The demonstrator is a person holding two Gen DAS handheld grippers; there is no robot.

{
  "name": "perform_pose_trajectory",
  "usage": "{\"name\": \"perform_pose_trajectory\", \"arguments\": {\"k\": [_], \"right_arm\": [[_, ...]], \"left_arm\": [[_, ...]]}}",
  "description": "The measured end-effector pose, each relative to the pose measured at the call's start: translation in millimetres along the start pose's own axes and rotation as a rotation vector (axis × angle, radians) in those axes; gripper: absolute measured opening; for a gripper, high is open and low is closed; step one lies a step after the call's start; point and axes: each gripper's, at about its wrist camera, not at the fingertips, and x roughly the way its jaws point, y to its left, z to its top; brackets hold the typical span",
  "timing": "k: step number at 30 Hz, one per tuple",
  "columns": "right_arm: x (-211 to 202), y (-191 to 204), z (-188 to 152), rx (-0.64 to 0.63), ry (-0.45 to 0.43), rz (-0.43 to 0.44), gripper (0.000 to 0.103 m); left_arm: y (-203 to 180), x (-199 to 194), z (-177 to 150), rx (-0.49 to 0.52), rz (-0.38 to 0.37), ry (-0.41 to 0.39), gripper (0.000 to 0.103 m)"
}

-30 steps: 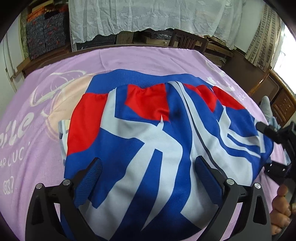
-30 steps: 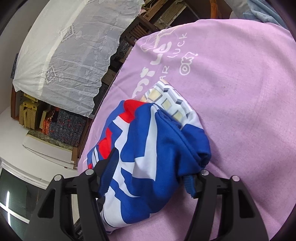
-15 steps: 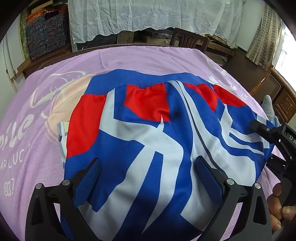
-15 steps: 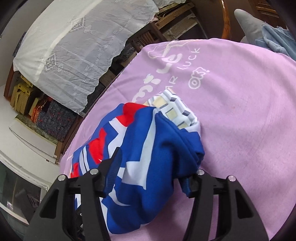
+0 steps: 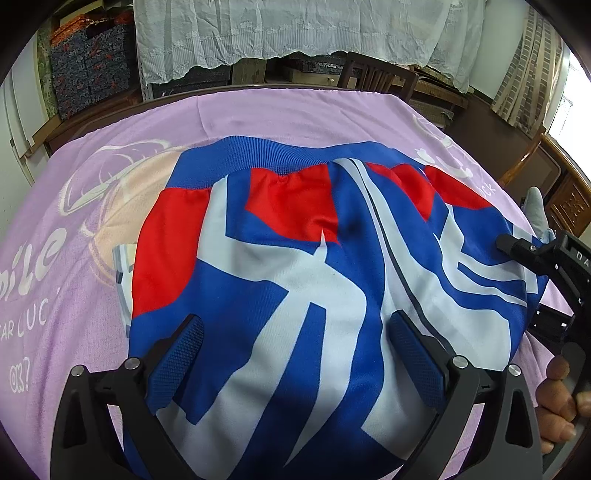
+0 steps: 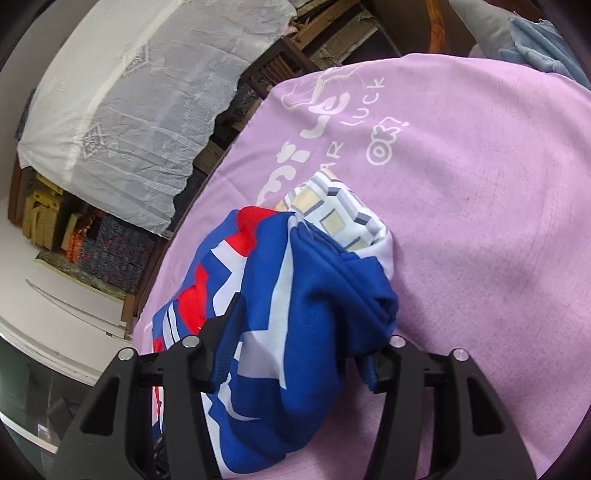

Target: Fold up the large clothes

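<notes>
A blue, red and white jacket (image 5: 295, 258) lies spread on the purple cloth, ribbed hem at the far side. My left gripper (image 5: 295, 350) stands wide open above its near part, both blue pads (image 5: 181, 354) resting on the fabric without pinching it. My right gripper (image 6: 299, 350) has been closing and is shut on a bunched blue edge of the jacket (image 6: 314, 295), which fills the gap between its jaws. In the left wrist view the right gripper (image 5: 532, 284) sits at the jacket's right edge, held by a hand (image 5: 557, 398).
A checked white garment (image 6: 332, 210) pokes out from under the jacket, also visible as the checked garment (image 5: 123, 273) at the left. The purple printed tablecloth (image 6: 480, 184) covers the table. Wooden chairs (image 5: 376, 74), a lace-draped shelf (image 5: 295, 33) and a pale blue cloth (image 6: 535, 40) stand beyond the edges.
The right gripper's jaws have narrowed onto the bunched blue fabric and it has shifted slightly inward over the jacket's edge. The left gripper has not moved.
</notes>
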Motion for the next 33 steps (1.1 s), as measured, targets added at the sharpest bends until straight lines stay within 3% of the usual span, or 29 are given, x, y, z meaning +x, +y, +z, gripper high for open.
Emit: {"name": "perform_pose_trajectory", "arguments": {"k": [2,3,4,6,12,15,25,33], "right_arm": [[0,-1,1,0.008,0.002,-0.013,0.049],[-1,-1,0,0.003,-0.003,-0.035,0.034],[-1,-2,-2,-0.01,-0.022,-0.04,0.028],[0,0,-8,-0.066,-0.054,-0.052,0.024],[-6,17,-13,-0.156,-0.102,-0.087,0.017],[-14,37,-17,-0.26,-0.145,-0.094,0.015],[-35,95,-41,-0.467,-0.201,-0.041,0.013],[-49,133,-76,-0.651,-0.253,-0.013,0.013]], "left_arm": [[0,0,0,-0.001,0.0,0.001,0.1],[0,0,0,-0.001,0.001,0.001,0.1],[1,1,0,-0.001,0.001,0.002,0.1],[1,1,1,-0.001,0.0,0.005,0.1],[2,1,1,-0.001,-0.004,0.014,0.1],[3,2,2,-0.004,-0.009,0.02,0.1],[11,3,5,-0.017,-0.037,0.036,0.1],[37,1,14,-0.113,-0.156,0.046,0.1]]}}
